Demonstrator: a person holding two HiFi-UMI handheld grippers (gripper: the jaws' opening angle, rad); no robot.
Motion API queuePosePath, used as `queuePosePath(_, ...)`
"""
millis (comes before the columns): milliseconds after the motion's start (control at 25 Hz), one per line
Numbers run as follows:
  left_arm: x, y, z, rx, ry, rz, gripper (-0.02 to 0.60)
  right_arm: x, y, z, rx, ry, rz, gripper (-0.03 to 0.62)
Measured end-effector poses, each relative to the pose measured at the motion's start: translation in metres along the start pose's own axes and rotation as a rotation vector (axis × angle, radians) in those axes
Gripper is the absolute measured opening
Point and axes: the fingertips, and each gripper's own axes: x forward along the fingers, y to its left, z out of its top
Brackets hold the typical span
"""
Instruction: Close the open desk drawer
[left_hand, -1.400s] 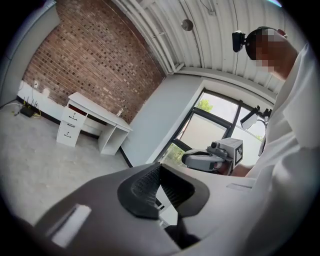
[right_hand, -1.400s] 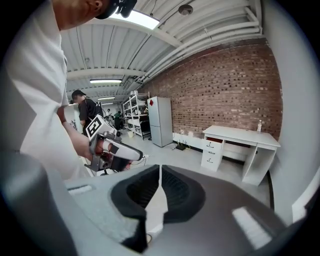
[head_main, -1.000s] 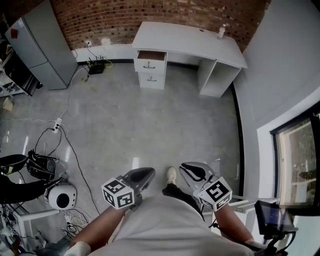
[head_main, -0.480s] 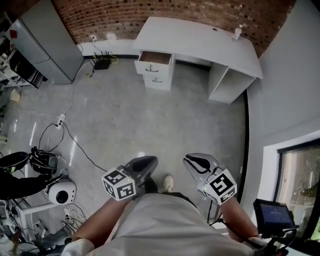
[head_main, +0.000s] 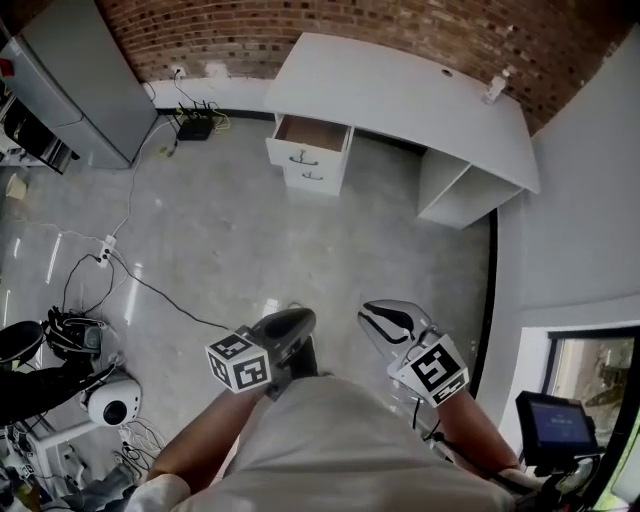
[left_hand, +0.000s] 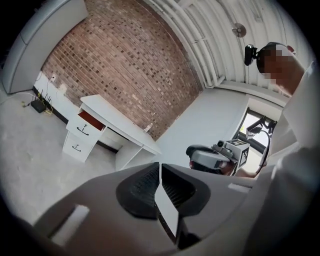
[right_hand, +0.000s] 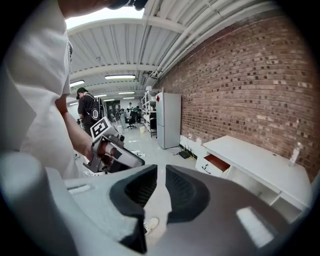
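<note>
A white desk (head_main: 400, 90) stands against the brick wall across the room. Its top drawer (head_main: 310, 133) is pulled out and shows a brown inside; the lower drawer (head_main: 305, 176) is flush. My left gripper (head_main: 297, 322) and right gripper (head_main: 380, 318) are held close to my body, far from the desk, both shut with nothing in them. In the left gripper view the open drawer (left_hand: 91, 120) lies far beyond the left gripper (left_hand: 160, 167). The right gripper view shows the same drawer (right_hand: 217, 162) to the right of the right gripper (right_hand: 161, 170).
A grey cabinet (head_main: 80, 80) stands left of the desk, with a power strip (head_main: 192, 128) by the wall. Cables (head_main: 110, 260) and a white round device (head_main: 110, 400) lie on the floor at left. A bottle (head_main: 493, 88) stands on the desk. A person (right_hand: 87, 107) stands far behind.
I have walked forward: the desk and its open drawer look larger and nearer. Both grippers stay shut in the same pose near my body.
</note>
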Motion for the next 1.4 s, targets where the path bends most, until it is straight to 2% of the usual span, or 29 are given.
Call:
queuePosePath(280, 0.064, 0.099, 0.069, -0.106, 0.006, -0.032, 0.02, 0.094, -0.096, 0.046, -0.077, 0.047, 0.017, 0.055)
queuePosePath(560, 0.107, 0.206, 0.106, -0.304, -0.088, 0.036, 0.02, 0.171, -0.161, 0.067, -0.134, 0.093, 0.106, 0.066)
queuePosePath(720, 0.142, 0.277, 0.118, -0.372, -0.136, 0.134, 0.021, 0.222, -0.216, 0.059, -0.17, 0.124, 0.208, 0.066)
queuePosePath(800, 0.157, 0.308, 0.124, -0.413, -0.183, 0.158, 0.021, 0.247, -0.238, 0.056, -0.19, 0.133, 0.257, 0.066)
queuePosePath(1040, 0.222, 0.394, 0.124, -0.598, -0.272, 0.165, 0.021, 0.316, -0.32, 0.046, -0.229, 0.183, 0.376, 0.064)
queuePosePath(1200, 0.251, 0.455, 0.122, -0.65, -0.318, 0.207, 0.023, 0.348, -0.354, 0.033, -0.216, 0.218, 0.422, 0.064)
queuePosePath(1400, 0.28, 0.528, 0.119, -0.718, -0.396, 0.223, 0.021, 0.384, -0.383, 0.002, -0.199, 0.252, 0.464, 0.064)
